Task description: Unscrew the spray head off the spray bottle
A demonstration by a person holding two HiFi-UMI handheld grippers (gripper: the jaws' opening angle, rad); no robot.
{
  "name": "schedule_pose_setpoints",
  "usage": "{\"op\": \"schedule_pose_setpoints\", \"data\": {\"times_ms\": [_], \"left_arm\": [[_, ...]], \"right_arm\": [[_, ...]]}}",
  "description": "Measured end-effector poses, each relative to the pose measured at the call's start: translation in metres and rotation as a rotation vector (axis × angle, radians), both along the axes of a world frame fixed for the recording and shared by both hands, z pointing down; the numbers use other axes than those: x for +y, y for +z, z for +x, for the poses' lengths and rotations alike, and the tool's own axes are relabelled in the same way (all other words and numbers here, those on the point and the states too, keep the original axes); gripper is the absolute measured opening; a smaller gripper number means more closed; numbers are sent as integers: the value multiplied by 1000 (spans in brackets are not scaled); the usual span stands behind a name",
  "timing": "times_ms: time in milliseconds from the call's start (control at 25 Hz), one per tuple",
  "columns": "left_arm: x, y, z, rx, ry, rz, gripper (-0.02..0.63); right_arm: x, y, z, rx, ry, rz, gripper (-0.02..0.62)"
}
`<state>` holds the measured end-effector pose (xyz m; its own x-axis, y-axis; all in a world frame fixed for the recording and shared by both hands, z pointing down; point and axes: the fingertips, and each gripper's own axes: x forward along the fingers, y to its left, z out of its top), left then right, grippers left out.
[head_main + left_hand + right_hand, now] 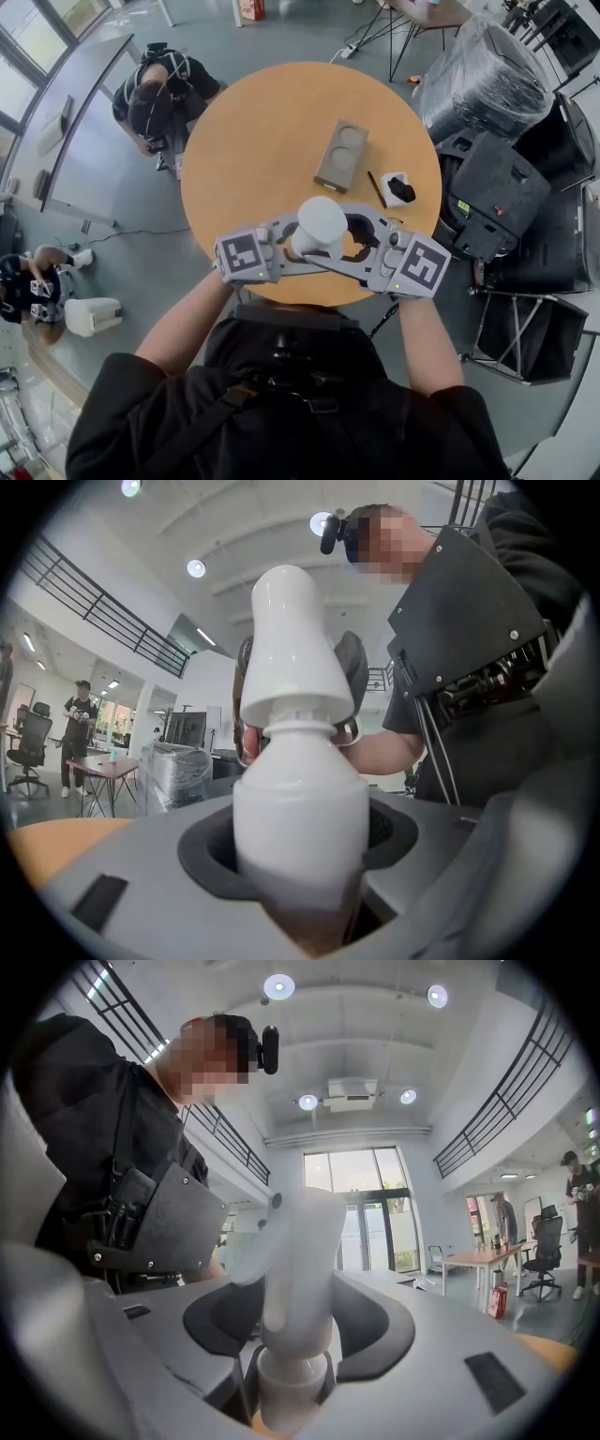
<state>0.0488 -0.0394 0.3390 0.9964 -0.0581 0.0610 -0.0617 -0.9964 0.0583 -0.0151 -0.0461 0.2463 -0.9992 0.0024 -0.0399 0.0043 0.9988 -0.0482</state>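
Note:
I hold a white spray bottle (322,221) above the near edge of the round wooden table (253,141), between both grippers. My left gripper (292,246) is shut on the bottle's round body (298,827), which fills the space between its dark pads. The white spray head (292,649) rises above the body. My right gripper (349,251) comes in from the other side and is shut on the spray head (300,1241), just above its collar (292,1384). In the left gripper view, the right gripper's pads (352,672) show behind the head.
A grey block with two round recesses (341,155), a dark pen (376,188) and a small white holder with a black part (398,188) lie on the table farther away. Black cases (497,187) and a wrapped bundle (478,75) stand at the right. A person (159,89) crouches at the left.

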Motion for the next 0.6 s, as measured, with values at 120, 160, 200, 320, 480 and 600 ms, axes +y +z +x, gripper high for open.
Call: {"op": "schedule_pose_setpoints", "data": {"times_ms": [120,160,200,320,480,600], "left_arm": [[-1,2,3,4,-9,-5,282],[-1,4,3,4,-11,-7,282],[-1,5,3,3,-12,-8,282],[0,8,1,5,-12,-8,282],[0,10,-2,6,-19,-7,282],[-2,18,-4,-1,-31,-7,282]], "right_arm": [[-2,-4,4,-1,-2,5,249],[-2,-6,4,-3,-1,3,249],[-3,-8,4,-4,-1,2,249],[-3,-12,3,0,6,3,249],[-2,-19,1,-6,16,16,249],[-3,-22,1,-12,23,28,249]]}}
